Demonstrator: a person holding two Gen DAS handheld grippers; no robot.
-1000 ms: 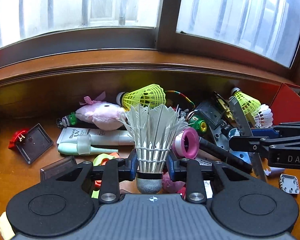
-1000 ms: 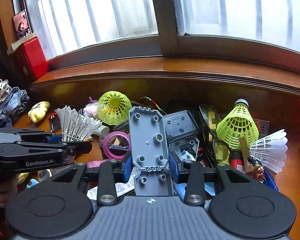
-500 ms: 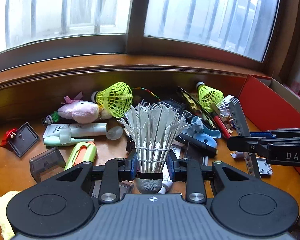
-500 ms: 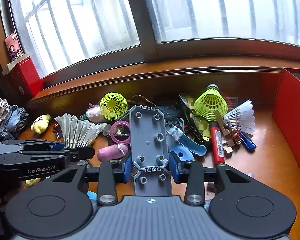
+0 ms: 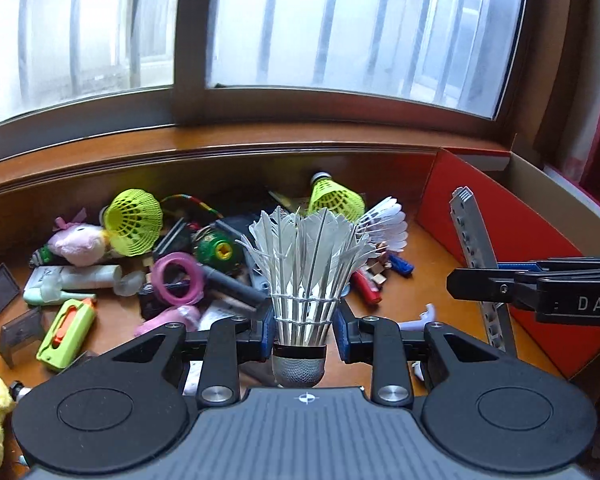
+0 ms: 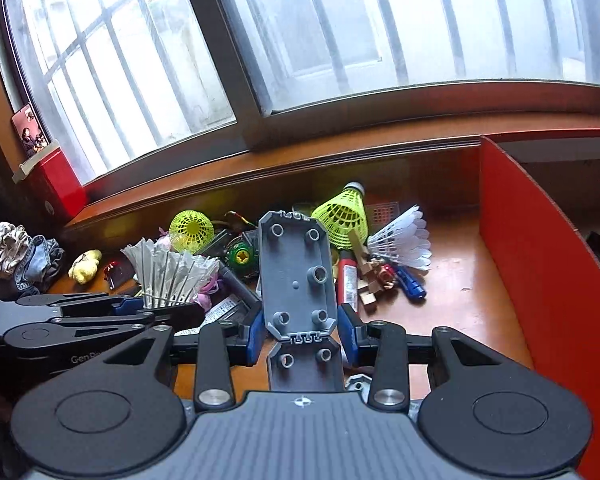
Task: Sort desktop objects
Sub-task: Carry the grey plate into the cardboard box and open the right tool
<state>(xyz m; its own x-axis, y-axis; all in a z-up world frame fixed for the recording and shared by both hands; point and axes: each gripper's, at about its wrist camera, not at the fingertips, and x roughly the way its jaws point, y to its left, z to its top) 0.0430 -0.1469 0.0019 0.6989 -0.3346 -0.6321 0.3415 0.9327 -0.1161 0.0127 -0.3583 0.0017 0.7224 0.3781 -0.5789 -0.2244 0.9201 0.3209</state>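
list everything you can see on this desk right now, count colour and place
feather shuttlecock: 2, white; one held in the left tool, one lying by the red box
mesh shuttlecock: 2, yellow-green; back of the pile, one left, one right
grey studded plate: 1, held in the right tool
ring: 1, pink, pile centre
plush toy: 1, pink, left of pile
red box: 1, right edge
left tool: black, shut on shuttlecock
right tool: black, shut on plate
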